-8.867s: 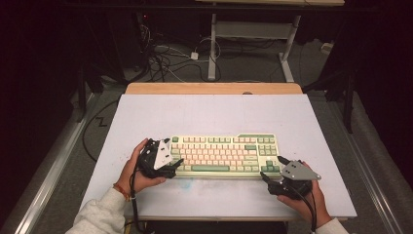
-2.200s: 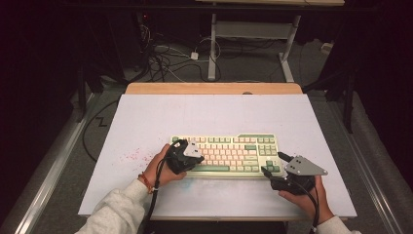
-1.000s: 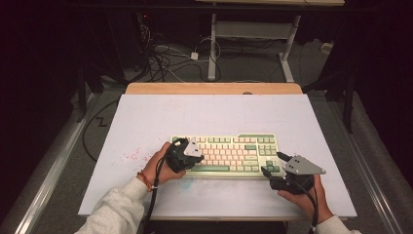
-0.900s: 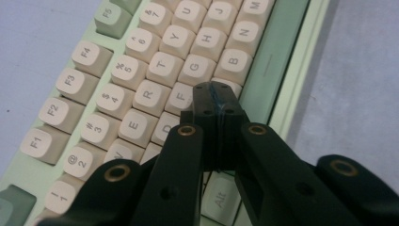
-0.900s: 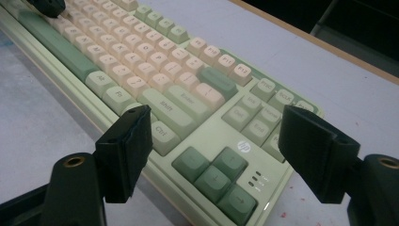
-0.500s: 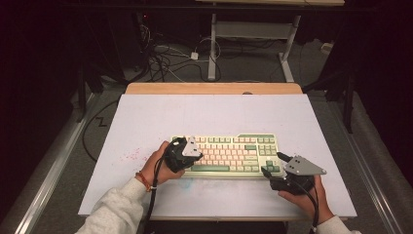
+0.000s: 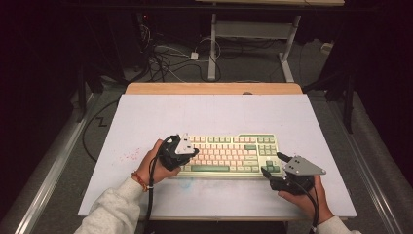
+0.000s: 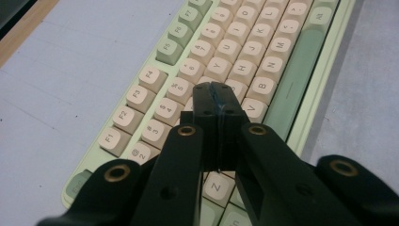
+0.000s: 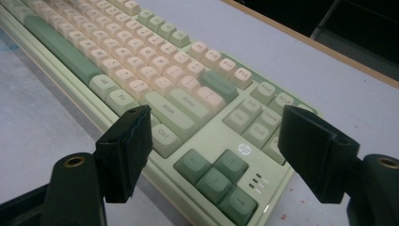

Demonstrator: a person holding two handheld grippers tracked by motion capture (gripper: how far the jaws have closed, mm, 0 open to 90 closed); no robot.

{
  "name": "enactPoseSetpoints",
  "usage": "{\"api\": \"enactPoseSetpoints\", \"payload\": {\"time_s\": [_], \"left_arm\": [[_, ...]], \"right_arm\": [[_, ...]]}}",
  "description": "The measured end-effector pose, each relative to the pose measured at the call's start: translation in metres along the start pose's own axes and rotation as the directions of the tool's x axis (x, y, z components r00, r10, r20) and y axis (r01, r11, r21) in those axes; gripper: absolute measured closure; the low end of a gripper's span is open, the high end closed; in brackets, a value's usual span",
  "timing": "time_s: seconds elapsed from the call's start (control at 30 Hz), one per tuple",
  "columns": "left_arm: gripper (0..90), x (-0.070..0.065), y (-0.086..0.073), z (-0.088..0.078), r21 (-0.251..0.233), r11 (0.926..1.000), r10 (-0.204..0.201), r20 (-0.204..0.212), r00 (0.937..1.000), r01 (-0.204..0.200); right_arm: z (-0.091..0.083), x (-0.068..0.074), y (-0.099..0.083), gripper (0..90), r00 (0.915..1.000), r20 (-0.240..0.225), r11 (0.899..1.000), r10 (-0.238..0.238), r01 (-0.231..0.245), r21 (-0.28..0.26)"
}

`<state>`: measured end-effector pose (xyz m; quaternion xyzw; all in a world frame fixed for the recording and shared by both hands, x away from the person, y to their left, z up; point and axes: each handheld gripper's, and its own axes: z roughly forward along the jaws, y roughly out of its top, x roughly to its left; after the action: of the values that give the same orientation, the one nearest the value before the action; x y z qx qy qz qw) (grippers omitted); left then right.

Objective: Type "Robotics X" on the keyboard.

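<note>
Two grippers work the pale green plastic keyboard [image 7: 229,154]: left gripper [image 8: 218,101], jaws together, presses keys; right gripper [image 9: 214,141] hovers agape; next, likely another key.

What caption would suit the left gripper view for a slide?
Shut left gripper poised over the letter keys of a pale green keyboard on a white table.

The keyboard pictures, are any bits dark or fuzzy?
High view: the floor round the table is very dark, the keyboard well lit. Left gripper view: the nearest black jaws look fuzzy, the middle keys sharp. Right gripper view: the far keys blur, the arrow keys look crisp.
</note>
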<state>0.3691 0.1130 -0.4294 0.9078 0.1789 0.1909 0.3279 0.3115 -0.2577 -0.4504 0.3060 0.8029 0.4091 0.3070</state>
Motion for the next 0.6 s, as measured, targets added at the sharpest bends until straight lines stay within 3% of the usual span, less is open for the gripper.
{"api": "enactPoseSetpoints", "payload": {"time_s": [0.27,0.6], "left_arm": [[88.1,0.003,-0.008,-0.009,-0.007,0.9999,-0.012,-0.021,0.9997,0.012],[88.1,0.013,-0.019,-0.017,-0.003,0.9984,-0.057,-0.045,0.9974,0.057]], "right_arm": [[-0.001,0.0,0.001,26.5,1.0,-0.006,1.0,0.001,-0.002,-0.01],[-0.001,0.001,0.001,26.6,1.0,-0.004,1.0,-0.002,0.002,-0.004]]}}
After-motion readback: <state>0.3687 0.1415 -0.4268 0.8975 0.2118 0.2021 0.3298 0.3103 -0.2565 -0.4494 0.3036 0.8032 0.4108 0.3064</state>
